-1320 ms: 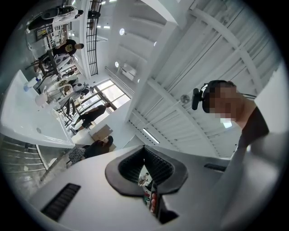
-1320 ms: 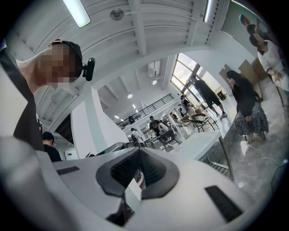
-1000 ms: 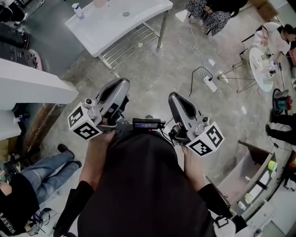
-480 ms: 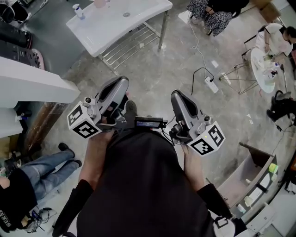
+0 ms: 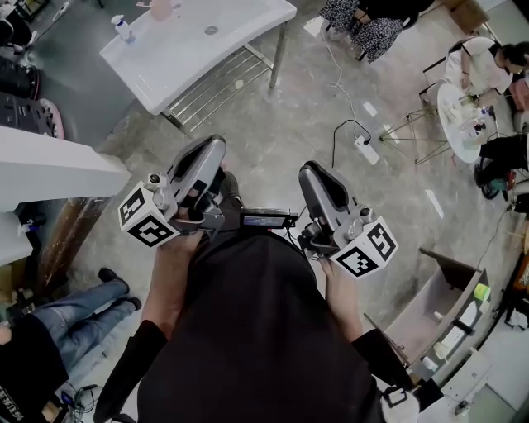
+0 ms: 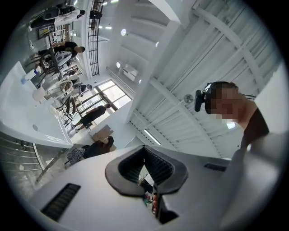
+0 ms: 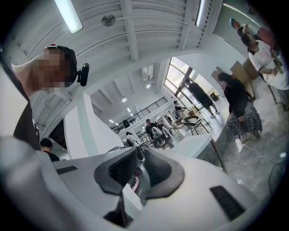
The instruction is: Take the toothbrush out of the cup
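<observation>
The white sink table (image 5: pixel 198 45) stands at the top left of the head view, well ahead of both grippers. On its far edge stands a pink cup (image 5: pixel 160 7); I cannot make out a toothbrush in it. My left gripper (image 5: pixel 209 144) is held at chest height, its jaws shut on nothing. Beside it, my right gripper (image 5: pixel 312 170) has its jaws opening, with a narrow gap and nothing between them. In the left gripper view the left gripper (image 6: pixel 144 150) points up past the table (image 6: pixel 27 119). In the right gripper view the right gripper (image 7: pixel 139 155) points toward the room.
A small bottle (image 5: pixel 122 28) stands on the table. On the grey floor lies a power strip (image 5: pixel 364 149) with its cable. People sit at a round table (image 5: pixel 457 116) on the right. A person (image 5: pixel 50 330) sits low at the left, beside a white counter (image 5: pixel 58 165).
In the head view the sink table and floor have slid left, and both grippers have shifted slightly left and up. A shoe now shows between the grippers.
</observation>
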Demonstrator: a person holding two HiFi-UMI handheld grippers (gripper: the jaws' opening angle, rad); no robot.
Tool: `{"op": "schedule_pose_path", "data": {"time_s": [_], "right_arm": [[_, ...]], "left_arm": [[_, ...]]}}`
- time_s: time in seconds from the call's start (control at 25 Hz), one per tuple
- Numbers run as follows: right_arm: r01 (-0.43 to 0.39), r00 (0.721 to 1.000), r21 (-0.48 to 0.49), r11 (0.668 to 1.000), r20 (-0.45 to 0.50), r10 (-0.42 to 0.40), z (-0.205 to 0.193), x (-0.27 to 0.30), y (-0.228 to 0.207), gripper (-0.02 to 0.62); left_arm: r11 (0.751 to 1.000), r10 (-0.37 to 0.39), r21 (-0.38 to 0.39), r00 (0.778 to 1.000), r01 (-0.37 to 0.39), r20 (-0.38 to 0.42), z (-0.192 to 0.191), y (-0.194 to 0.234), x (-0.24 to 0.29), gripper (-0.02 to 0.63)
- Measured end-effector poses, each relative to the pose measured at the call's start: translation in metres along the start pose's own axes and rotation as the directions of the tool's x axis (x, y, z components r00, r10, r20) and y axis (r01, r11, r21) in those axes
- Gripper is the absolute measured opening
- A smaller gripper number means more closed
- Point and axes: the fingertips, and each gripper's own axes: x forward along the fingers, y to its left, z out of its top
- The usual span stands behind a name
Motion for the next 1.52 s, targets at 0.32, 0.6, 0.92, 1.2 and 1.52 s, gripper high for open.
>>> {"op": "schedule_pose_path", "data": {"time_s": [0.32, 0.6, 0.92, 1.2, 1.52], "right_arm": [[0.033, 0.997, -0.004, 0.999, -0.073, -0.033, 0.008, 0.087, -0.037, 0.040], [0.029, 0.989, -0.041, 0.999, -0.144, -0.034, 0.017, 0.169, -0.058, 0.040], [0.008, 0.986, -0.042, 0.999, -0.164, -0.015, 0.015, 0.228, -0.087, 0.040], [-0.015, 0.985, 0.010, 1.000, -0.169, 0.016, 0.009, 0.266, -0.110, 0.040], [-0.124, 0.973, 0.060, 0.990, -0.187, 0.133, 0.057, 0.282, -0.192, 0.040]], "left_arm": [[0.998, 0.007, -0.066, 0.998, -0.003, 0.064, 0.043, 0.085, 0.020, 0.008], [0.993, 0.035, -0.119, 0.987, -0.017, 0.157, 0.085, 0.163, 0.028, 0.006], [0.994, 0.071, -0.098, 0.984, -0.056, 0.162, 0.116, 0.211, 0.028, 0.008], [0.988, 0.133, -0.098, 0.982, -0.121, 0.132, 0.129, 0.247, 0.033, 0.007], [0.976, 0.218, -0.037, 0.965, -0.215, 0.148, 0.113, 0.267, 0.113, 0.008]]}}
